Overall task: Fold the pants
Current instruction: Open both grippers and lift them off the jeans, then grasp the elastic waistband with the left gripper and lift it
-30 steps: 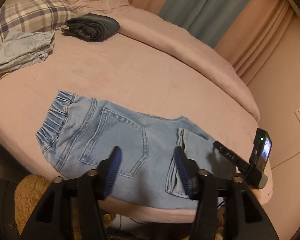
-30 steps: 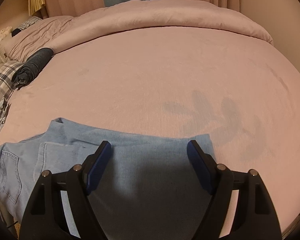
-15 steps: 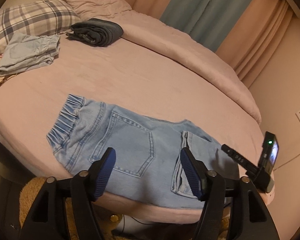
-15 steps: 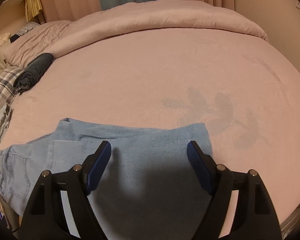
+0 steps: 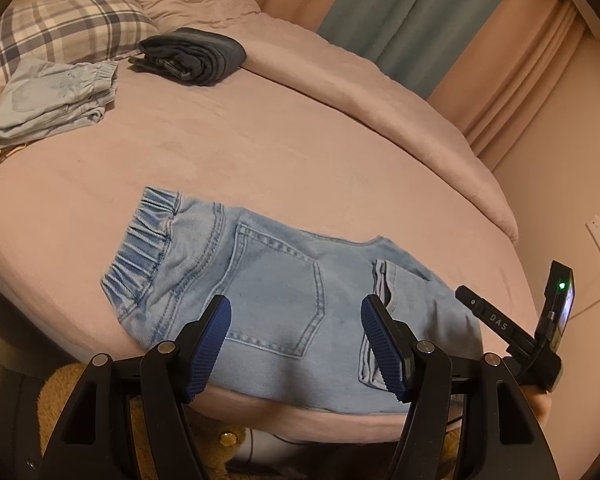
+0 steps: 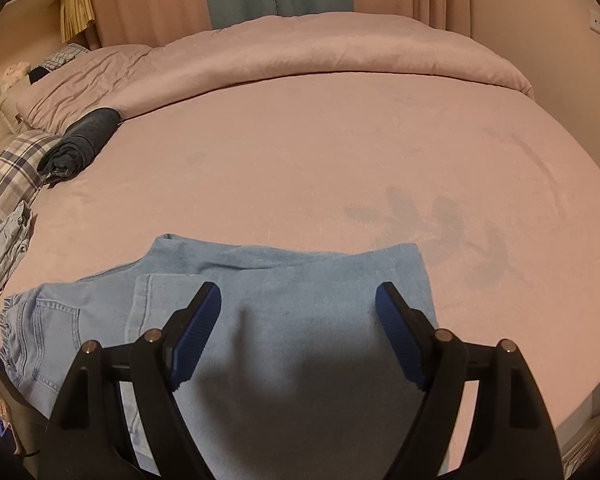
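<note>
Light-blue denim pants [image 5: 276, 292] lie flat along the near edge of a pink bed [image 5: 300, 152], already doubled leg on leg, back pocket up. Their long axis runs side to side across both views: the elastic waistband [image 5: 148, 240] points to the left end, and the legs, whose hem looks turned back over them near the middle, run out to a straight edge on the right [image 6: 416, 276].

The left gripper [image 5: 296, 320] hovers above the seat and pocket with its blue pads wide apart and nothing between them; the right gripper [image 6: 298, 308] hangs over the leg end, likewise spread and empty. So the waistband end belongs to the left hand and the leg end to the right, and the next fold most likely brings one end across to the other along that axis.

Farther back sit a rolled dark garment [image 5: 192, 56], folded pale jeans [image 5: 52, 100], and a plaid pillow [image 5: 64, 28].
</note>
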